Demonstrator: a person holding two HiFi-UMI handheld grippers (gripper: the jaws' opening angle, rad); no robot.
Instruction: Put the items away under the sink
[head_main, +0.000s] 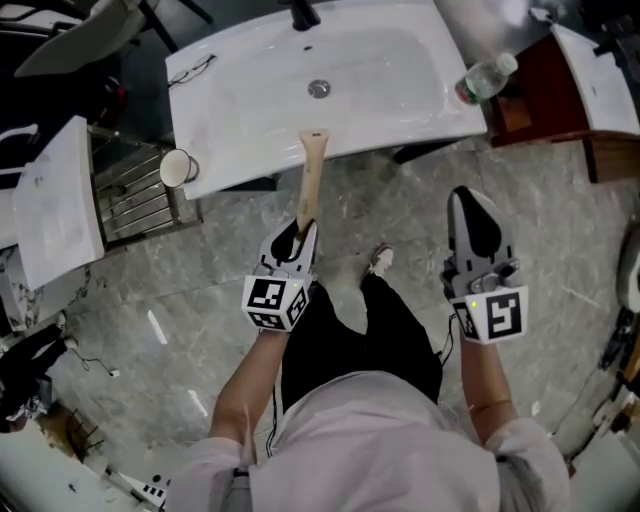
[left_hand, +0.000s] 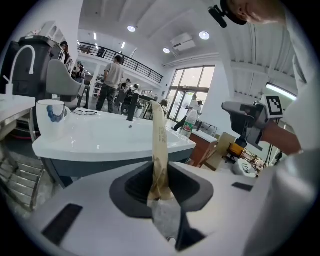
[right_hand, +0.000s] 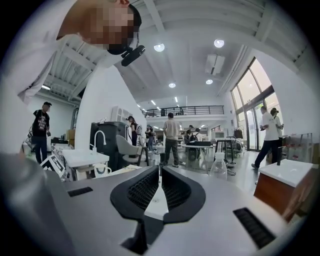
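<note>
My left gripper (head_main: 301, 233) is shut on the lower end of a long, flat tan stick (head_main: 311, 180). The stick's far end reaches over the front edge of the white sink (head_main: 250, 110). In the left gripper view the tan stick (left_hand: 159, 145) rises upright from between the jaws of the left gripper (left_hand: 160, 175). To the right, my right gripper (head_main: 471, 205) hangs over the floor; it is shut with nothing in it, and the right gripper (right_hand: 159, 179) shows its pads pressed together. A white mug (head_main: 178, 168) stands at the sink's left corner, and a clear water bottle (head_main: 487, 77) at its right corner.
A pair of glasses (head_main: 191, 70) lies on the sink's left rim, and a black faucet (head_main: 303, 14) stands at the back. A wire rack (head_main: 140, 200) and a second white basin (head_main: 55, 200) stand at the left. A brown cabinet (head_main: 560, 105) is at the right. People stand far off.
</note>
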